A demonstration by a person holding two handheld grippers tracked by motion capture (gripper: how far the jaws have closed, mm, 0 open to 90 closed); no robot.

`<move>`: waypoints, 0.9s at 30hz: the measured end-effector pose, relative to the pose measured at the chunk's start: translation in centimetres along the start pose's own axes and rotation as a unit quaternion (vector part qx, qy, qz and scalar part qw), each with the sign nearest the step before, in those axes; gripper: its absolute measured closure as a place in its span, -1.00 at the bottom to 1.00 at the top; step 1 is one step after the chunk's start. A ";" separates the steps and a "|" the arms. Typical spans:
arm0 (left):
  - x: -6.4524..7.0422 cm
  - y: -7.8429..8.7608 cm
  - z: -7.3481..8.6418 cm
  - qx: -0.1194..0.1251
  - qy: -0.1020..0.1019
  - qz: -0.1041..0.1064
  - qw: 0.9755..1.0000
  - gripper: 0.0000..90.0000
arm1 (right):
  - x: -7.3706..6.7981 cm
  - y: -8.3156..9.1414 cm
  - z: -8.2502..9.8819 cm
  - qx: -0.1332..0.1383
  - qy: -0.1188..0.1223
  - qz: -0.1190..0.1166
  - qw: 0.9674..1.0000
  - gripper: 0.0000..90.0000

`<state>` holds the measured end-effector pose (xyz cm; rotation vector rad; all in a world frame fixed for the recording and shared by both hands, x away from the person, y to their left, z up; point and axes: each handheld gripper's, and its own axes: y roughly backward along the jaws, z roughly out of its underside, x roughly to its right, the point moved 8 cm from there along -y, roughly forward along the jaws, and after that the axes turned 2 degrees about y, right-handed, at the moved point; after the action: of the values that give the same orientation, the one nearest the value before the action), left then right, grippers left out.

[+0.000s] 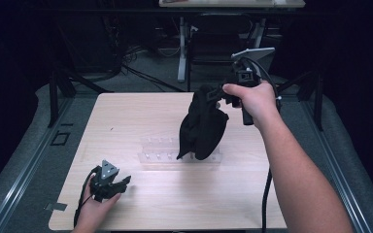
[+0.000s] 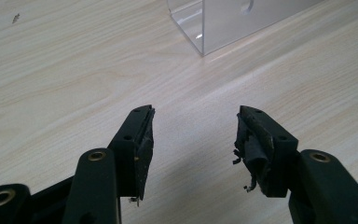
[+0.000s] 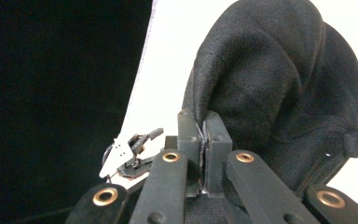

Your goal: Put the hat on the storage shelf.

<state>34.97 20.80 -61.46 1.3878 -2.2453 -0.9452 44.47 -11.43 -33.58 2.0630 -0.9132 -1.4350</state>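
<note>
A black cap [image 1: 201,128] hangs in the air over the middle of the table, its lower edge just above a clear acrylic rack [image 1: 158,149]. My right gripper [image 1: 218,95] is shut on the cap's upper edge. In the right gripper view the jaws [image 3: 204,126] pinch a thin fold of the cap [image 3: 279,79], and the button on its crown shows at the right. My left gripper [image 1: 125,182] rests low at the table's front left, open, with nothing between its fingers. In the left gripper view its jaws [image 2: 195,135] stand wide apart over bare wood.
The light wooden table [image 1: 141,116] has bare room at the left and along the front. A corner of the clear rack [image 2: 223,23] lies ahead of the left gripper. A chair and desk legs stand behind the table, with dark floor around it.
</note>
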 end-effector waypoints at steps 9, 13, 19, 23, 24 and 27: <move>0.9 0.6 -1.1 0.021 -0.010 0.010 1.000 0.03 | -0.5 -0.8 -0.2 0.003 0.001 -0.014 1.000 0.96; 1.7 0.9 -1.9 0.029 -0.016 0.026 0.999 0.04 | -0.7 -1.3 -0.2 0.004 -0.004 -0.023 1.000 0.96; 3.2 1.4 -3.5 0.039 -0.022 0.055 0.997 0.04 | -1.2 -2.0 -0.5 0.006 0.002 -0.033 0.999 0.95; 4.4 1.8 -5.2 0.057 -0.033 0.068 0.995 0.04 | -1.7 -2.3 -0.5 0.000 0.005 -0.039 0.999 0.95; 4.7 1.8 -5.7 0.059 -0.037 0.074 0.995 0.04 | -1.7 -2.5 -0.5 0.005 0.009 -0.041 0.999 0.95; 5.5 1.9 -7.2 0.068 -0.040 0.087 0.993 0.06 | -1.9 -2.6 -0.6 0.008 0.009 -0.047 0.999 0.95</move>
<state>35.40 13.95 -55.27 1.2018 -2.4854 -0.8161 45.30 -8.26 -34.00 2.1525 -0.8321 -1.4585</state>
